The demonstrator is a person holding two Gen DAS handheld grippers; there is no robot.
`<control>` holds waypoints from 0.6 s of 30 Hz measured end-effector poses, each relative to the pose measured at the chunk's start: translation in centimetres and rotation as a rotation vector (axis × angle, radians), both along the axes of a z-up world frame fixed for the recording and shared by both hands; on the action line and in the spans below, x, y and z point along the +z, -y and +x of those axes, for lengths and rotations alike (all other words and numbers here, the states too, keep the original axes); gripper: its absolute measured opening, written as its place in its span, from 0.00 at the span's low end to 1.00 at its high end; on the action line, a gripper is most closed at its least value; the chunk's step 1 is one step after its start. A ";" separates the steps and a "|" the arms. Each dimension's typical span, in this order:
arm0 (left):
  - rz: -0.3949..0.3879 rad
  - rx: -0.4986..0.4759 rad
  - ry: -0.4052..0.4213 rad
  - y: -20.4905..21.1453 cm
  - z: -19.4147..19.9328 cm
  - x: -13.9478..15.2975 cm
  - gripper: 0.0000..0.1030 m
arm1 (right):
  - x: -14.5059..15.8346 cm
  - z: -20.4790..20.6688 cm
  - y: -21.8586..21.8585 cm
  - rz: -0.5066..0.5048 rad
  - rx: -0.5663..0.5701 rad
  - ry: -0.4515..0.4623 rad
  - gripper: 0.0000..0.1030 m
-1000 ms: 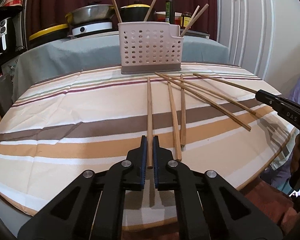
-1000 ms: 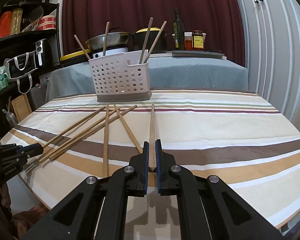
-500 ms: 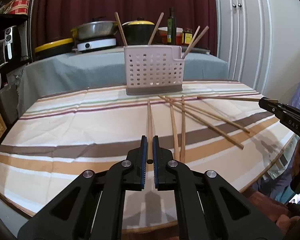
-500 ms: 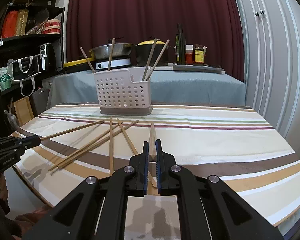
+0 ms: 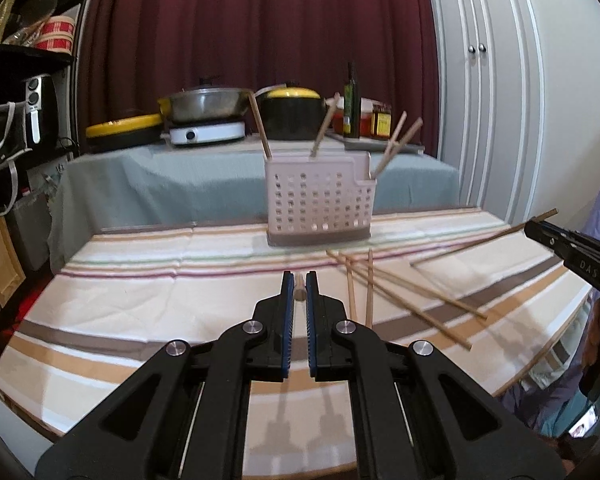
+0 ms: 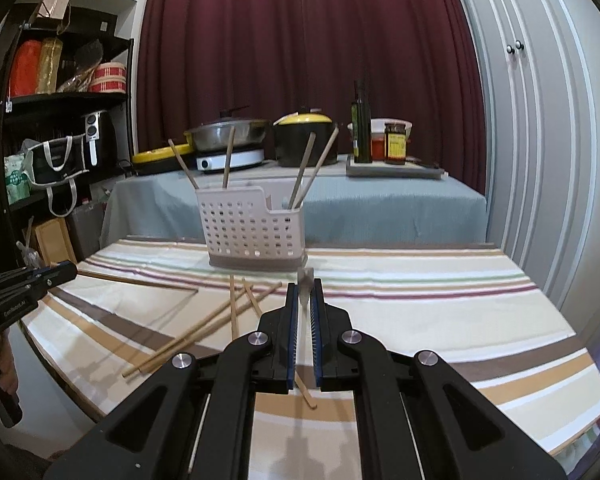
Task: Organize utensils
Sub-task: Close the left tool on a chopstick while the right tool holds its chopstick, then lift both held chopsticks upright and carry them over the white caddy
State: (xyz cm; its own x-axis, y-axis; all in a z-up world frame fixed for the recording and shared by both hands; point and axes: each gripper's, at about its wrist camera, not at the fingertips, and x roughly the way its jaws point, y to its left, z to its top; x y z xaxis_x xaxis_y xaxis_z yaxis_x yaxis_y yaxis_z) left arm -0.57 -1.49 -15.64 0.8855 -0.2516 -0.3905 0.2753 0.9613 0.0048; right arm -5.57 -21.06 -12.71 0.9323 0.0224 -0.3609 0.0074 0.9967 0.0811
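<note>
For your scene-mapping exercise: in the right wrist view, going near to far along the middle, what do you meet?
Right tool gripping a chopstick → white utensil basket → grey-covered counter → black pot with yellow lid → dark red curtain.

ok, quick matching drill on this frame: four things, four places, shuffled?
Things:
1 utensil caddy
2 loose chopsticks
3 held chopstick
4 yellow-lidded pot

Places:
A lying crossed on the striped tablecloth
B on the grey-covered counter behind the table
C standing at the table's far side, chopsticks inside
D clamped in the left tongs

Pairs: 1-C, 2-A, 3-D, 4-B
</note>
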 end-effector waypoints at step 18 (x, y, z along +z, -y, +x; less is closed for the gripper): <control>-0.060 0.067 0.028 -2.3 2.1 5.0 0.06 | 3.4 2.1 -0.1 -0.005 0.006 0.000 0.07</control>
State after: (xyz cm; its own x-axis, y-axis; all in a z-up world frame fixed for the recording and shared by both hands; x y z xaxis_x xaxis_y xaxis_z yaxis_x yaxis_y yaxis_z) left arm 1.48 0.85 -10.64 0.9114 -0.2137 -0.3518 0.2109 0.9764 -0.0468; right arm -3.47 -20.94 -9.28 0.9320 0.0265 -0.3615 0.0013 0.9971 0.0764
